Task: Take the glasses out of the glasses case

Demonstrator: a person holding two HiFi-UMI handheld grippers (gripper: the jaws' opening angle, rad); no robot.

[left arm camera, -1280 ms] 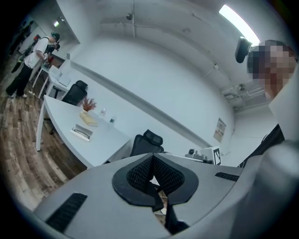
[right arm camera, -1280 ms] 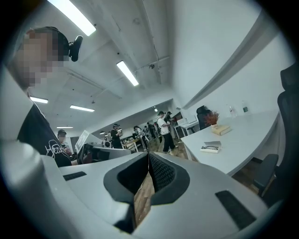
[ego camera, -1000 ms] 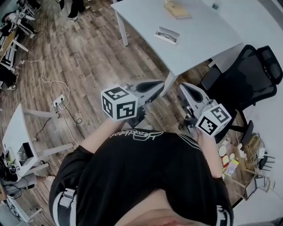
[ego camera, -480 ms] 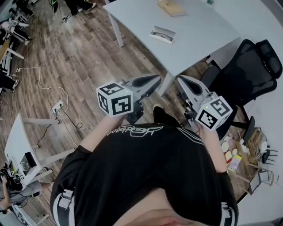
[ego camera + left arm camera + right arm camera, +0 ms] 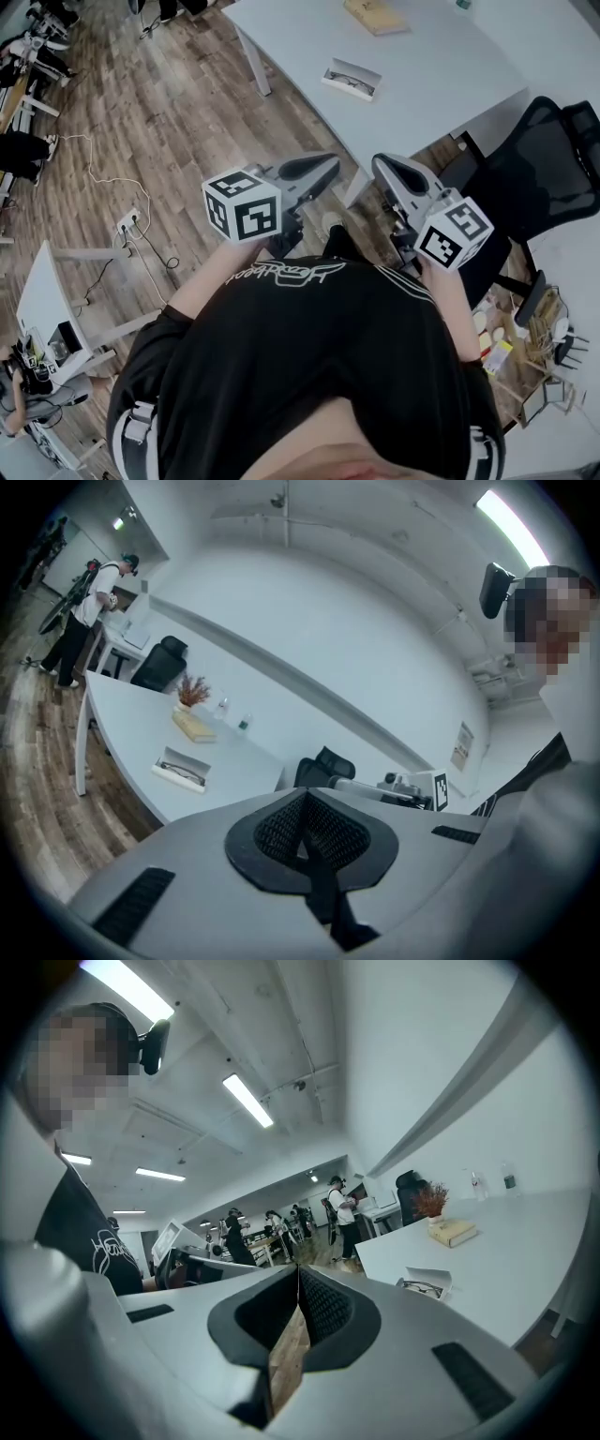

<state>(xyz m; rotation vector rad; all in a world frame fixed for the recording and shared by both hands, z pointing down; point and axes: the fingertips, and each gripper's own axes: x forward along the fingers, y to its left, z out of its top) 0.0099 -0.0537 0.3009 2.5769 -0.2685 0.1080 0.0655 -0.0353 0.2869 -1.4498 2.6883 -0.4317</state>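
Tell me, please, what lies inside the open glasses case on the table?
A pair of dark-framed glasses lies inside the glasses case. Anything under them is covered and cannot be seen.

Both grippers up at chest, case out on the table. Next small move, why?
Probably step toward the table and reach forward: the open glasses case lies well beyond the left gripper and right gripper, both shut and empty.

L gripper (image 5: 321, 169): jaws together, empty | R gripper (image 5: 386, 171): jaws together, empty | both front of torso, side by side
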